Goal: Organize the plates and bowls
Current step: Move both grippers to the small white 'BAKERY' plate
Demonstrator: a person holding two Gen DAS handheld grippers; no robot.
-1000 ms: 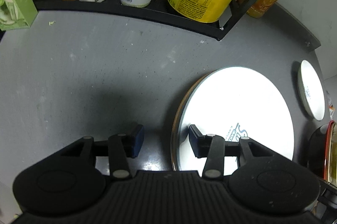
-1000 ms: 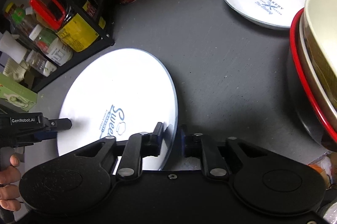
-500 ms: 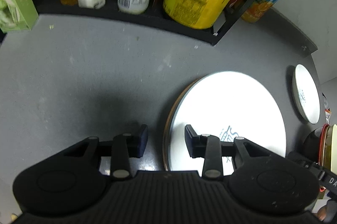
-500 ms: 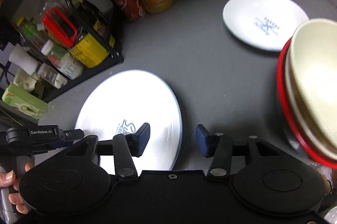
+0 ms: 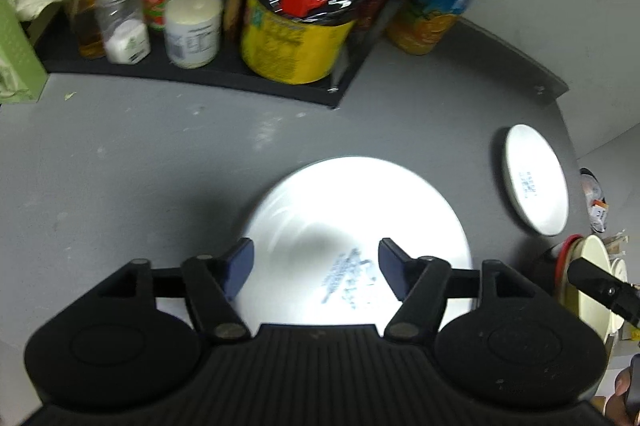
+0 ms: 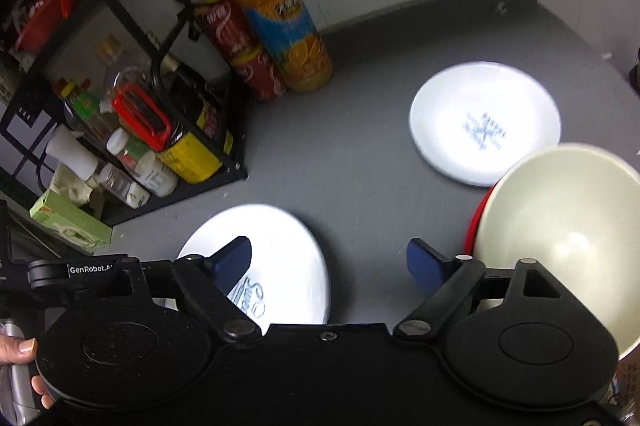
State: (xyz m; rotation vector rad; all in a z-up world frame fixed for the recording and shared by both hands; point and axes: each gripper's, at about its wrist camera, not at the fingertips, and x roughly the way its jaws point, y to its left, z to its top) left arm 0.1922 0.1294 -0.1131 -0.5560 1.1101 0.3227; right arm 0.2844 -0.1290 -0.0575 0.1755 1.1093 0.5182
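A large white plate (image 5: 352, 209) with blue lettering lies flat on the grey table (image 5: 140, 165); it also shows as the large plate (image 6: 280, 258) in the right wrist view. My left gripper (image 5: 316, 266) hangs above it, jaws opening, nothing between them. My right gripper (image 6: 330, 264) hovers over the plate's right edge, jaws opening wide and empty. A smaller white plate (image 6: 484, 129) lies at the back right, seen as the small plate (image 5: 536, 179) from the left. A cream bowl (image 6: 560, 238) sits stacked in a red-rimmed bowl (image 6: 476, 222) at the right.
A black rack (image 6: 192, 181) of bottles and jars stands at the back left. Beside it are an orange juice bottle (image 6: 280, 13) and red cans (image 6: 240, 45). A green box (image 6: 68, 222) lies left of the rack. A hand (image 6: 16, 350) holds the left gripper.
Both grippers let go of the large plate's edges, opened wide and rose. The plate now lies flat on the table and looks smaller below them.
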